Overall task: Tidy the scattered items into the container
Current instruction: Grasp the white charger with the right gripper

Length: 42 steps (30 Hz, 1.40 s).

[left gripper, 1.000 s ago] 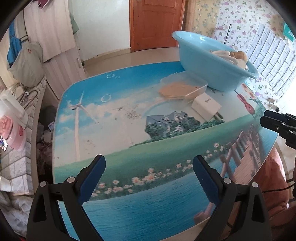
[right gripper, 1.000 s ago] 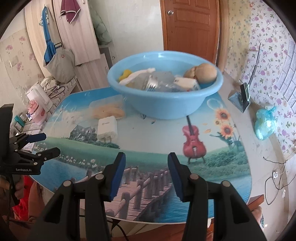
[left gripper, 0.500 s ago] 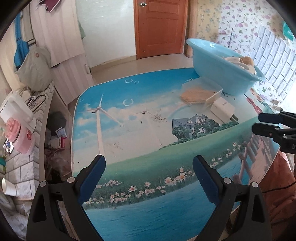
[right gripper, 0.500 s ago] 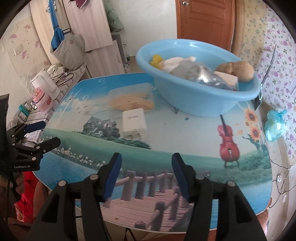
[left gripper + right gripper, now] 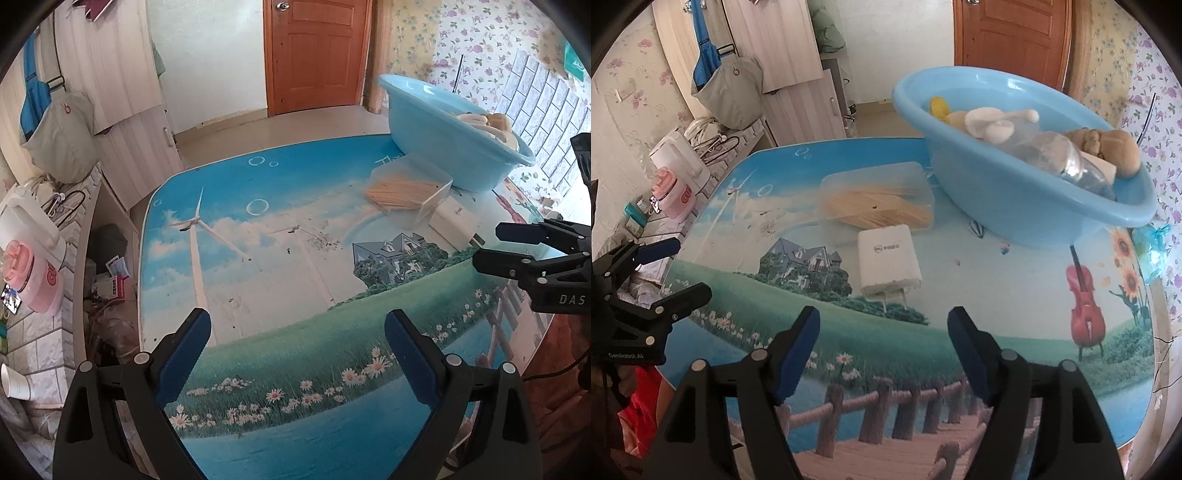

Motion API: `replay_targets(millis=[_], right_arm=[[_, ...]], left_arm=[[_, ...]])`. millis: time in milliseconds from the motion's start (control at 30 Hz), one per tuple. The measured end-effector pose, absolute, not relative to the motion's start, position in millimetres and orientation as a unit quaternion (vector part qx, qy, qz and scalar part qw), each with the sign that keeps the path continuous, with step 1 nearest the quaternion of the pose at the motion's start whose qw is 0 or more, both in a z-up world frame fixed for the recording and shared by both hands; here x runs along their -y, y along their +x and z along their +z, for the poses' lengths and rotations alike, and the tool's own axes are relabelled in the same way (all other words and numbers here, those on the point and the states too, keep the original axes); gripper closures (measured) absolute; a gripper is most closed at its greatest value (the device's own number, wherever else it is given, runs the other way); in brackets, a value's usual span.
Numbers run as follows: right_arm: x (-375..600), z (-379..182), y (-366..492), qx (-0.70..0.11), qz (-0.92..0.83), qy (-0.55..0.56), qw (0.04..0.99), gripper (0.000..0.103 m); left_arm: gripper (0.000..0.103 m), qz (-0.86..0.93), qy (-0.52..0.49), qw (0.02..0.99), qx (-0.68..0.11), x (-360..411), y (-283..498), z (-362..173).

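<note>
A light blue basin (image 5: 1030, 206) stands on the picture-printed table (image 5: 960, 280) at the back right, holding a clear bottle, a white toy, a yellow item and a brown plush. Beside it lies a clear plastic box of wooden sticks (image 5: 877, 201), and in front of that a white plug charger (image 5: 888, 260). My right gripper (image 5: 882, 332) hovers just short of the charger, its jaws opening with nothing between them. In the left wrist view the basin (image 5: 450, 147), the box (image 5: 406, 192) and the charger (image 5: 456, 223) sit at the far right. My left gripper (image 5: 297, 334) stands open over bare table.
The table's near edge runs under both grippers. A low shelf on the left carries a white kettle (image 5: 679, 166) and a pink jar (image 5: 674, 194). A grey bag (image 5: 733, 90) hangs by a cupboard. A teal bag (image 5: 1150, 245) lies off the table's right side.
The right gripper's jaws have widened and it has moved forward and left toward the charger, which now looks larger. The left wrist view has shifted so the basin sits farther right.
</note>
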State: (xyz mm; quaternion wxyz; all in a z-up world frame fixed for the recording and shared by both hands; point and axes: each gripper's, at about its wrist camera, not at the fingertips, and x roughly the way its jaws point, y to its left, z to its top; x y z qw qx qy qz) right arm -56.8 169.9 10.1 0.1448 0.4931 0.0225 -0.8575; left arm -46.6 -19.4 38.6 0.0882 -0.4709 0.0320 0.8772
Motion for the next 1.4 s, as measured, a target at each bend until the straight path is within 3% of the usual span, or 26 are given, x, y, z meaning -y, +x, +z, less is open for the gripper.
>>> replay_targets(millis=[400, 433, 500, 600, 833, 900, 1000, 1133, 1167, 1400], right_arm=[[-157.2, -4.4, -73.5, -0.039, -0.859, 0.489, 0.144, 0.032], [-158.1, -5.8, -73.7, -0.038, -0.859, 0.491, 0.144, 0.035], [-161.1, -8.0, -73.7, -0.031, -0.856, 0.493, 0.152, 0.054], [-165.4, -8.6, -71.9, -0.040, -0.858, 0.490, 0.148, 0.067], [-180.1, -5.0, -69.6, -0.015, -0.859, 0.487, 0.155, 0.064], [-178.7, -3.6, -70.8, -0.024, -0.863, 0.481, 0.152, 0.053], [-175.9, -0.8, -74.7, -0.034, -0.869, 0.468, 0.157, 0.045], [-175.9, -2.8, -84.0, -0.039, -0.873, 0.456, 0.168, 0.049], [-176.7, -3.3, -85.5, -0.036, -0.872, 0.456, 0.176, 0.062], [-194.7, -3.6, -80.4, -0.018, -0.869, 0.461, 0.181, 0.063]], left_arm=[[0.008, 0.877, -0.468, 0.101, -0.042, 7.8, -54.3, 38.6], [0.008, 0.876, -0.469, 0.101, -0.042, 6.3, -55.2, 37.9], [0.008, 0.875, -0.471, 0.103, -0.043, 3.3, -57.3, 36.7], [0.008, 0.874, -0.472, 0.107, -0.046, -3.0, -59.9, 36.3], [0.008, 0.873, -0.469, 0.121, -0.060, -20.4, -66.2, 37.8], [0.008, 0.871, -0.471, 0.123, -0.063, -24.4, -68.0, 37.1], [0.008, 0.870, -0.473, 0.125, -0.068, -28.5, -70.6, 36.1], [0.008, 0.868, -0.476, 0.122, -0.073, -31.7, -76.3, 34.5], [0.008, 0.868, -0.477, 0.122, -0.071, -33.1, -78.4, 34.2], [0.008, 0.866, -0.472, 0.139, -0.092, -53.8, -97.1, 33.2]])
